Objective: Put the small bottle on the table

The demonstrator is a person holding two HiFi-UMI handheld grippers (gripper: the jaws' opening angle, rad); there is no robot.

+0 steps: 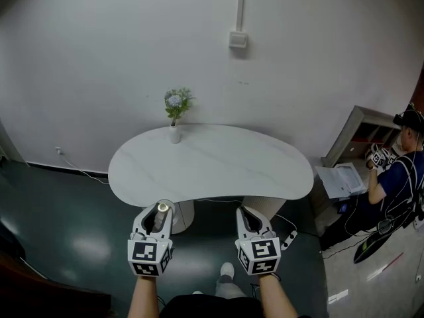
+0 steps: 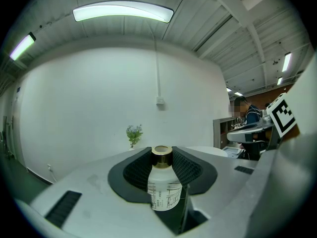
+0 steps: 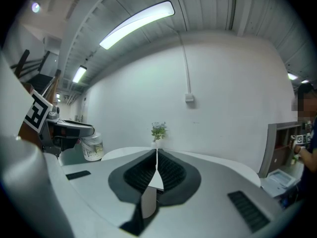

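The small bottle point(image 1: 162, 209) held, not yet placed.
Head view: left gripper point(image 1: 157, 217) hovers at the near edge of the table point(image 1: 212, 167), right gripper point(image 1: 250, 218) beside it. Left gripper view: jaws clamp the upright bottle. Right gripper view: jaws pressed together, empty. Setting down remains.

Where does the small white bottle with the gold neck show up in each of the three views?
Head view: lower left, the small white gold-necked bottle upright between the left gripper's jaws.
Left gripper view: bottom centre, clamped between the jaws.
Right gripper view: far left, mid height.
Shared landmark: the green potted plant on the table.
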